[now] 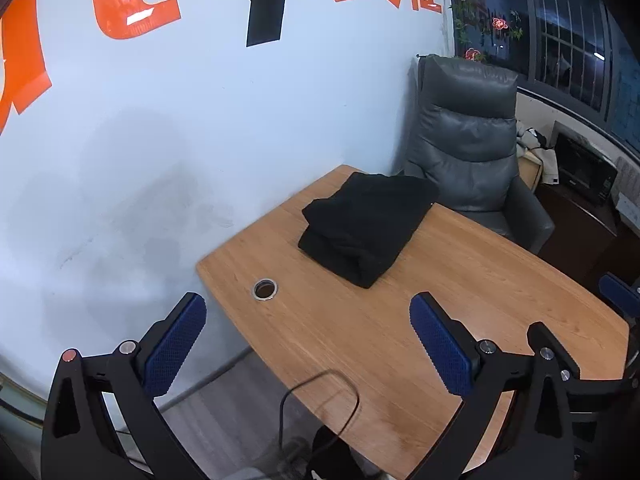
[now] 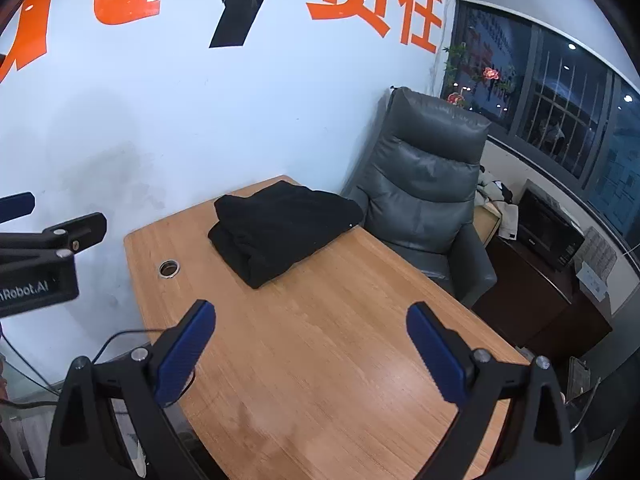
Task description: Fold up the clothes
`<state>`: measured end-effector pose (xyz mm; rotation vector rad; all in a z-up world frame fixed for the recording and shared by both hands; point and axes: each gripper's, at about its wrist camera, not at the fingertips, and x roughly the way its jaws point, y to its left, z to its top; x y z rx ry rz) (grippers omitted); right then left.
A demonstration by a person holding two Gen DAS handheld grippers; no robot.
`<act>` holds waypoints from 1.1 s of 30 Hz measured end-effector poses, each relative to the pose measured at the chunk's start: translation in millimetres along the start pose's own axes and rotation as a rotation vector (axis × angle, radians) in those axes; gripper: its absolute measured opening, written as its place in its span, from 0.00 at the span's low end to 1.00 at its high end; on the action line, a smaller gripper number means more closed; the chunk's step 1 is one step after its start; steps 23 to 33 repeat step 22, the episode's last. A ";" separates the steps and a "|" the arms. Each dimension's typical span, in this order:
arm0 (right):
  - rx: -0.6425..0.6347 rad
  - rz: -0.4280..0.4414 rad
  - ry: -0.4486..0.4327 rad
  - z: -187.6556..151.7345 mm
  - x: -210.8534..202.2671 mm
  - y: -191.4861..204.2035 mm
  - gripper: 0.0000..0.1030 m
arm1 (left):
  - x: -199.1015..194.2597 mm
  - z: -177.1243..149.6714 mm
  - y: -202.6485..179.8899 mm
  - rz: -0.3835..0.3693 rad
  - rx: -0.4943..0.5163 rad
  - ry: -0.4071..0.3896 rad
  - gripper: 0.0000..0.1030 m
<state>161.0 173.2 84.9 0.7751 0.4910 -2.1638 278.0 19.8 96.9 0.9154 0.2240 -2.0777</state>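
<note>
A black garment (image 1: 366,226) lies folded in a thick stack at the far end of the wooden table (image 1: 460,300); the right wrist view shows the same garment (image 2: 280,228) on the table (image 2: 320,360). My left gripper (image 1: 308,320) hangs open above the near left table edge, well short of the garment, nothing between its blue pads. My right gripper (image 2: 310,328) is open too, held over the table's middle with empty pads. Part of the left gripper's body (image 2: 44,256) shows at the left edge of the right wrist view.
A grey padded armchair (image 1: 468,152) stands behind the table's far end, close to the garment. A round cable hole (image 1: 265,289) sits near the table's left edge. A thin black cable (image 1: 320,392) loops at the near edge. A dark cabinet with a microwave (image 2: 548,232) stands right.
</note>
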 end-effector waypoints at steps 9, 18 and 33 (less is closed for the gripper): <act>-0.027 0.000 0.017 5.0 4.2 9.3 0.96 | 5.9 0.0 -2.9 -0.032 -0.023 0.006 1.00; -0.052 0.023 0.028 8.8 8.0 22.1 0.96 | 4.6 -3.7 1.5 -0.019 -0.023 -0.018 1.00; -0.061 0.026 0.032 8.7 9.9 26.7 0.96 | 5.5 -4.8 4.3 -0.012 -0.033 -0.016 1.00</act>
